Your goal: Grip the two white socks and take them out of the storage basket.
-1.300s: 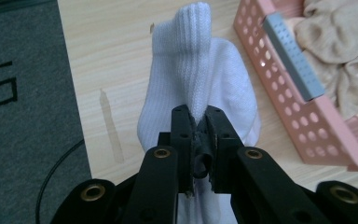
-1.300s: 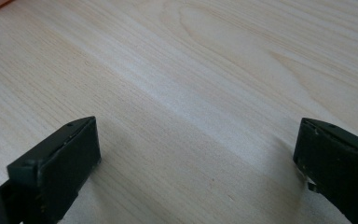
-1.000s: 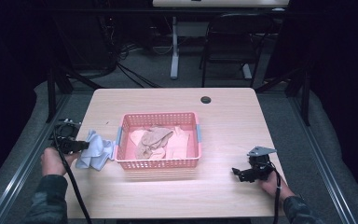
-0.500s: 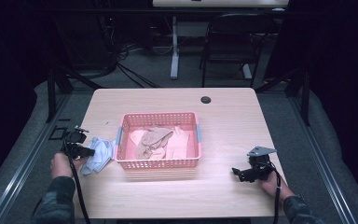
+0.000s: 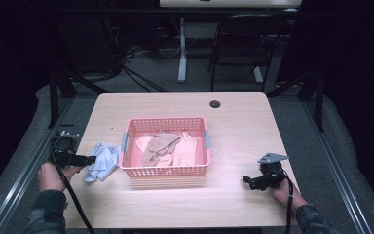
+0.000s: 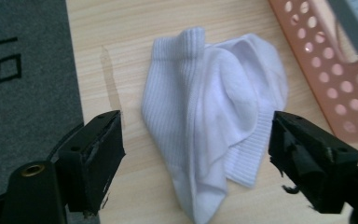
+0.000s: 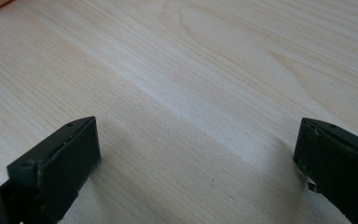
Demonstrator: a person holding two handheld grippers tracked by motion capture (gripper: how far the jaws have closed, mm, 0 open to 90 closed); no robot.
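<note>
The white sock [image 6: 214, 126] lies released beside the basket [image 5: 165, 170], left gripper [image 6: 196, 154] just opened, right gripper [image 7: 196, 158] open and idle, beige socks [image 5: 163, 146] left inside.

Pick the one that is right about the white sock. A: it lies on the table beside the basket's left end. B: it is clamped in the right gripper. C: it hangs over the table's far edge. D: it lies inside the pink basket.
A: the white sock lies crumpled on the table, just outside the pink basket, with the left gripper open above it, its jaws having just opened.
</note>
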